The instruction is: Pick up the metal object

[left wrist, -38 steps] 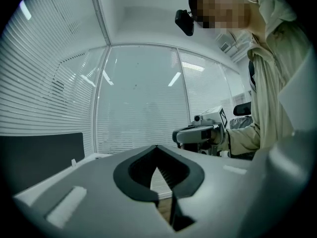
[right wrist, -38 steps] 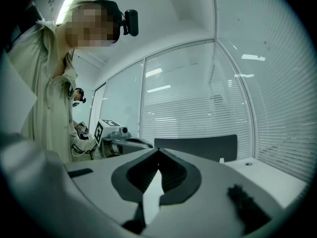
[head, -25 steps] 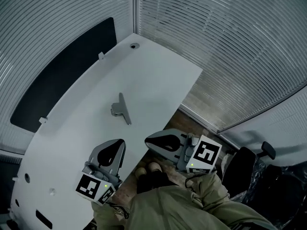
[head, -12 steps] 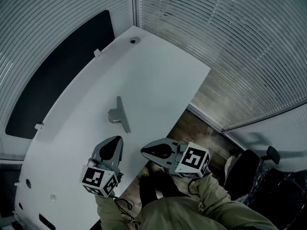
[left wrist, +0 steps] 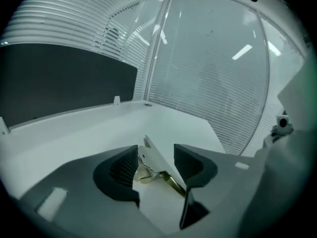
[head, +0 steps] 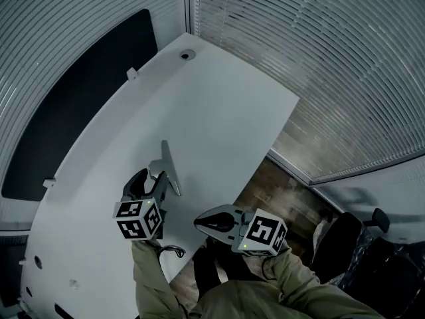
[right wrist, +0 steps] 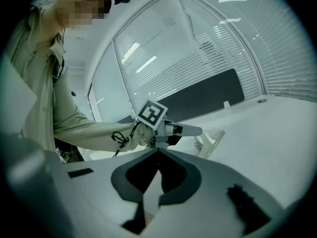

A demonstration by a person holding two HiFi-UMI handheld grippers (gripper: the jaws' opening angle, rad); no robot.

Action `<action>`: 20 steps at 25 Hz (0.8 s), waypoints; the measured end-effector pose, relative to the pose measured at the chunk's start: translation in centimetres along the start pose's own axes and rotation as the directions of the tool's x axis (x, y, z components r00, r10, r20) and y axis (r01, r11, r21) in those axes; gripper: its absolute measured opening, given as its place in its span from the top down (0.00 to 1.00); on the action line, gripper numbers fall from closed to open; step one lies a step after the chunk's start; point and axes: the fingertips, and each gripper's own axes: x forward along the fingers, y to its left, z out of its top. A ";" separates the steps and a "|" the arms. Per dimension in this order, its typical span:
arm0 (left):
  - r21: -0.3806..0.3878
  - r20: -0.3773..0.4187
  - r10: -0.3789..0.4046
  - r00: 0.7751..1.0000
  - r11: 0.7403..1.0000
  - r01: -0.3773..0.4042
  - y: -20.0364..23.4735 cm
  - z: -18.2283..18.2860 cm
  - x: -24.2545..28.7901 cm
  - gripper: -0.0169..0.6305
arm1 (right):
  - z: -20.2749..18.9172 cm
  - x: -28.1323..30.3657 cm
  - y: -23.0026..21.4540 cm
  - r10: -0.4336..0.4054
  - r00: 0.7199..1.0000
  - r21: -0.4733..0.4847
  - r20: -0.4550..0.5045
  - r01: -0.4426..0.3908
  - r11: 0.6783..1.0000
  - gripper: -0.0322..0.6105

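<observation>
**Left gripper open around the metal piece, right gripper shut off the table's edge**

A smooth white tabletop with a rounded far corner (head: 219, 105) fills the middle of the head view. It carries a small round grommet hole (head: 186, 55) near its far end. Walls of pale horizontal slatted blinds (head: 319, 65) close the room on both sides, and a long dark panel (head: 73, 105) runs along the table's left. Past the table's right edge lie brown wood-look flooring (head: 285, 178) and a black office chair (head: 339, 238).

The silvery metal object (head: 169, 168) lies on the table close to its near edge. It is a long, narrow flat strip with a short, chunky stub joined to one side. In the left gripper view the metal object (left wrist: 153, 162) shows a brassy glint around the stub.

The left gripper (head: 151, 181) sits low over the table, and its jaws have just been opening. In its own view the left gripper (left wrist: 156, 155) stands wide, with the object between the two dark ribbed pads (left wrist: 121, 170). The pads do not press on it, though the left one is very near the stub.

The right gripper (head: 200, 223) hangs beyond the table's edge, above the person's lap. In its own view the right gripper (right wrist: 158, 155) has its jaws brought together, tips meeting, with nothing between them.
</observation>
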 end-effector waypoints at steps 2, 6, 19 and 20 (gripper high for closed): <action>-0.034 -0.019 0.022 1.000 0.999 -0.023 0.8 0.0 1.3 0.60 | -0.3 0.3 -0.1 0.004 1.000 0.004 -0.011 -0.004 1.000 0.96; -0.057 -0.094 0.040 0.995 0.997 -0.045 1.6 -0.8 3.4 0.60 | -0.2 0.9 -0.5 0.005 1.000 0.008 -0.014 -0.005 1.000 0.96; -0.031 -0.122 -0.011 0.993 0.999 0.007 -0.3 -1.8 4.3 0.79 | 0.5 1.1 -1.4 -0.027 1.000 0.020 -0.002 0.027 0.999 0.96; -0.023 -0.114 -0.012 0.993 1.000 0.010 -0.4 -1.7 4.1 0.80 | 0.7 1.0 -1.4 -0.032 0.999 0.018 -0.001 0.032 0.999 0.95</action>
